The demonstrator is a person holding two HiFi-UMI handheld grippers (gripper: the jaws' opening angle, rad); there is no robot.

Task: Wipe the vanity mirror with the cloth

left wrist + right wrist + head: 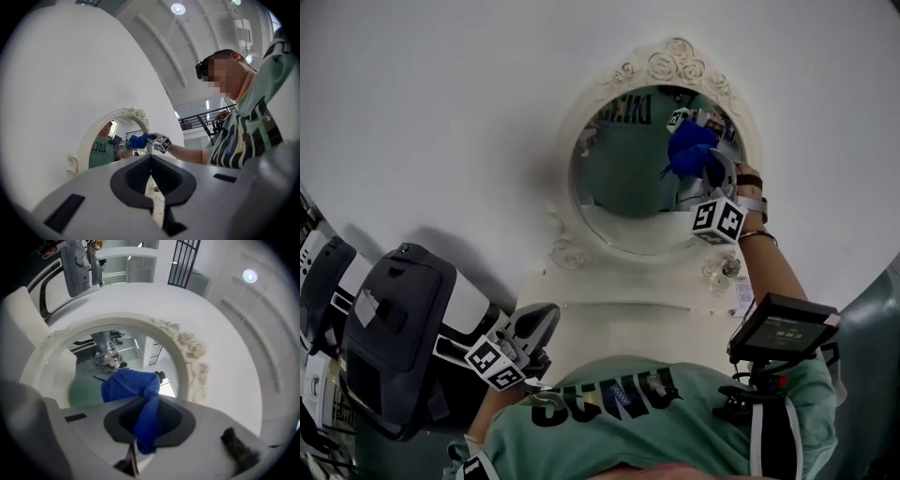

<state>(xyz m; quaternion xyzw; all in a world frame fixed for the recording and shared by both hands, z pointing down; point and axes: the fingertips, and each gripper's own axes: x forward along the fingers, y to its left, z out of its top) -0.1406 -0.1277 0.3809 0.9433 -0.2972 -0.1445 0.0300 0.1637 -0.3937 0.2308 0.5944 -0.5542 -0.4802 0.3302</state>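
Note:
An oval vanity mirror [628, 178] in an ornate white frame [675, 66] stands against the white wall. My right gripper [705, 167] is shut on a blue cloth [692, 150] and holds it against the glass at the mirror's upper right. In the right gripper view the cloth [140, 394] bunches out between the jaws, against the glass [89, 362] near the carved frame [190, 350]. My left gripper [551, 314] hangs low in front of the vanity, shut with nothing in it. The left gripper view shows the mirror [105, 143], the cloth [137, 141] and the shut jaws.
The white vanity top [619, 314] lies below the mirror, with a small glass item [724, 270] at its right. A black and white chair [394, 328] stands at the left. A black device [783, 328] sits on a mount at the person's chest.

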